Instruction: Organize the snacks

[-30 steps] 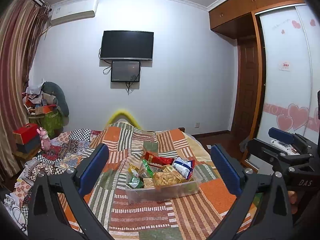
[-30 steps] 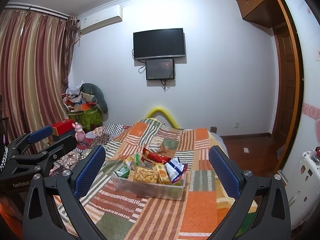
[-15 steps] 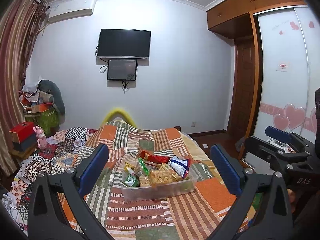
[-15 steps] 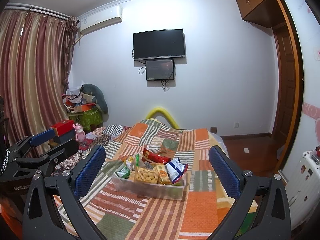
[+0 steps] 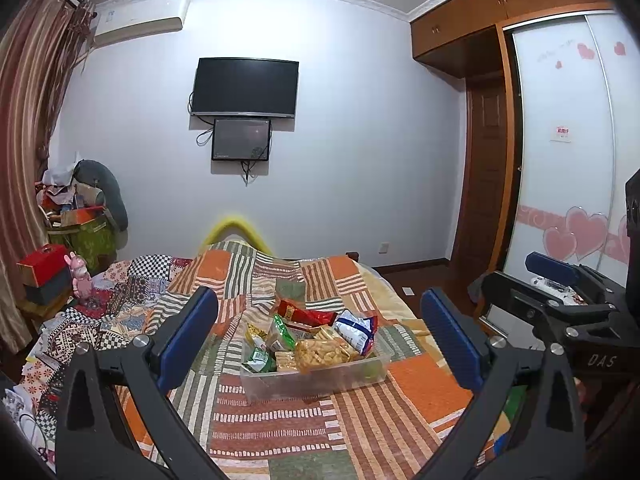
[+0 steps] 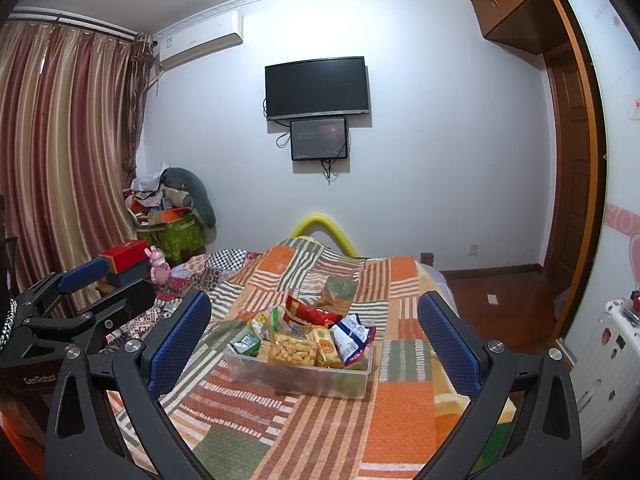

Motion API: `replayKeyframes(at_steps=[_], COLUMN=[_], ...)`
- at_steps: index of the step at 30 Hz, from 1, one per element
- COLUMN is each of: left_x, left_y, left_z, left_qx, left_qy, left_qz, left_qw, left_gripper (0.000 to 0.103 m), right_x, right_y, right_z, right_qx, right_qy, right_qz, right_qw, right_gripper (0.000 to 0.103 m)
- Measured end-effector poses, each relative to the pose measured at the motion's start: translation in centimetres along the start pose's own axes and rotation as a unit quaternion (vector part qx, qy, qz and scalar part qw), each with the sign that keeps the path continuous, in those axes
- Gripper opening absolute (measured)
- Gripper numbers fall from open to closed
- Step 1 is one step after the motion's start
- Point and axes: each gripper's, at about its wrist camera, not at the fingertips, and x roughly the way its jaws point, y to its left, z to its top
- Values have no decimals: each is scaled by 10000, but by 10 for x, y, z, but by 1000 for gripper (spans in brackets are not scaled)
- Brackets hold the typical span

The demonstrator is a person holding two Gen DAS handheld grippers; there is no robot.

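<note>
A clear plastic bin (image 5: pixel 320 380) full of snack packets stands on the patchwork bedspread (image 5: pixel 280 432); it also shows in the right wrist view (image 6: pixel 304 376). In it lie a red packet (image 5: pixel 306 314), a blue-white bag (image 5: pixel 356 330), green packets (image 5: pixel 260 358) and a bag of yellow puffs (image 5: pixel 322 354). My left gripper (image 5: pixel 320 336) is open and empty, held back from the bin. My right gripper (image 6: pixel 314 330) is open and empty, also short of the bin. Each gripper shows at the edge of the other's view.
The bed runs away toward a white wall with a TV (image 5: pixel 245 87). Left of the bed are cluttered boxes, a red box (image 5: pixel 42 264) and a pink toy (image 5: pixel 80 280). A wardrobe with heart stickers (image 5: pixel 576 200) and a wooden door (image 5: pixel 484 184) stand right.
The left wrist view has shifted a little, so the bin sits slightly further left and higher in it. The right gripper has barely moved. Both stay open.
</note>
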Motion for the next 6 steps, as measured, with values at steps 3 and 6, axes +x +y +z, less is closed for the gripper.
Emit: replayKeyframes(at_steps=[3, 6], left_x=[0, 1], left_y=[0, -1], left_z=[0, -1], left_qx=[-11, 2], left_qy=[15, 39], left_qz=[-6, -3], left_qw=[10000, 10000], left_gripper=[103, 103], right_x=[0, 0], right_y=[0, 0], right_z=[0, 0], right_qx=[3, 2], right_qy=[1, 4], right_qz=[-3, -2], right_qw=[10000, 10000], right_gripper=[103, 103])
